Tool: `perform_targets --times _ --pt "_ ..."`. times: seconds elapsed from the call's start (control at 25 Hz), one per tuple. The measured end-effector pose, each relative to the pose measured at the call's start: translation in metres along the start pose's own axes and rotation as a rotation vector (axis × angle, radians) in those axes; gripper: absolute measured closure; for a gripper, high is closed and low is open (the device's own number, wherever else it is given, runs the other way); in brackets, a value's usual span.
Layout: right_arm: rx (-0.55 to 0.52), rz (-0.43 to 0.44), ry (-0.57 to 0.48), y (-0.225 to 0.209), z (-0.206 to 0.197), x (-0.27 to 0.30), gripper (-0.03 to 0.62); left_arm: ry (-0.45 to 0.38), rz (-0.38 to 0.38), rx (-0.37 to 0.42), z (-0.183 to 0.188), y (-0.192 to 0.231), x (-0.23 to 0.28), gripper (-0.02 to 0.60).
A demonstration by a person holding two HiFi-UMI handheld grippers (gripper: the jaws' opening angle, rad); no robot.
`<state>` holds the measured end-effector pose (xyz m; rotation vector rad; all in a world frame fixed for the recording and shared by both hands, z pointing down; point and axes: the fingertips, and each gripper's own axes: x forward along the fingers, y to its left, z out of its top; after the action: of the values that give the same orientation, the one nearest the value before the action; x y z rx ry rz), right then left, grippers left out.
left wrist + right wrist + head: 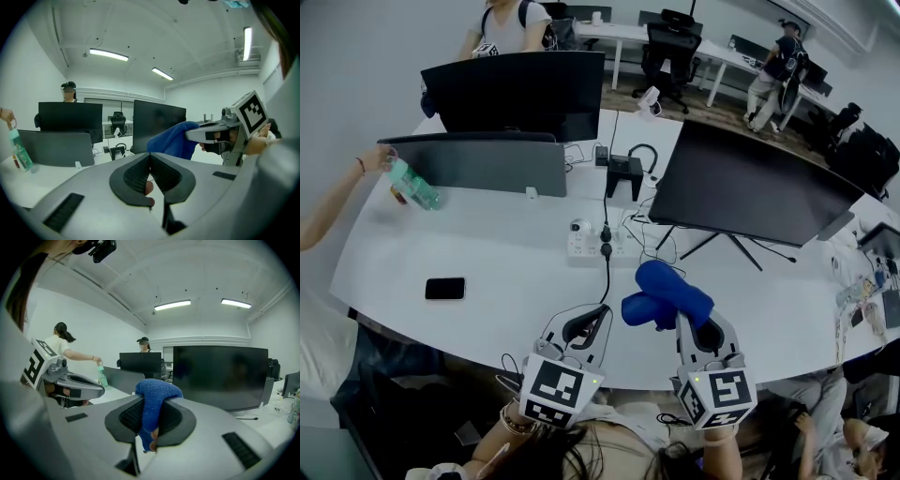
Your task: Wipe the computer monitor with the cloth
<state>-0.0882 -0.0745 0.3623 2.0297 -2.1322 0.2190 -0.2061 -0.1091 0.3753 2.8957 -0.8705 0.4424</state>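
My right gripper (686, 328) was clenched on the blue cloth (667, 292), with the monitor (750, 183) ahead and slightly right, its screen facing me and not yet touched; my left gripper (586, 328), closed and empty, lay farther off

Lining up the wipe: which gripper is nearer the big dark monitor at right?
Right. The right gripper, shut on the blue cloth, sits just before the monitor; the left gripper, shut and empty, is farther left.

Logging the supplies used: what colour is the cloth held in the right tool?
Blue; the cloth shows best in the right gripper view.
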Motion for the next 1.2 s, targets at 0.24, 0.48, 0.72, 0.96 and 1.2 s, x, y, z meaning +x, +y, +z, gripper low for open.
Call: perform_targets --times 0.24,0.48,0.72,0.96,1.2 --pt "-0.008 0.024 0.001 -0.009 0.007 0.014 0.543 0.002 0.029 -0.016 0.005 0.006 0.009 0.574" --pt "-0.046 0.057 0.007 -0.020 0.015 0.028 0.543 -0.003 0.062 -0.034 0.011 0.009 0.019 0.574" --pt "-0.062 0.086 0.008 -0.033 0.019 0.043 0.543 0.012 0.100 -0.049 0.011 0.012 0.027 0.574" --pt "-0.085 0.116 0.019 -0.044 0.020 0.059 0.543 0.004 0.142 -0.060 0.019 0.012 0.036 0.574" --pt "-0.118 0.122 0.035 -0.056 0.019 0.076 0.543 0.018 0.173 -0.070 0.023 0.011 0.042 0.574"
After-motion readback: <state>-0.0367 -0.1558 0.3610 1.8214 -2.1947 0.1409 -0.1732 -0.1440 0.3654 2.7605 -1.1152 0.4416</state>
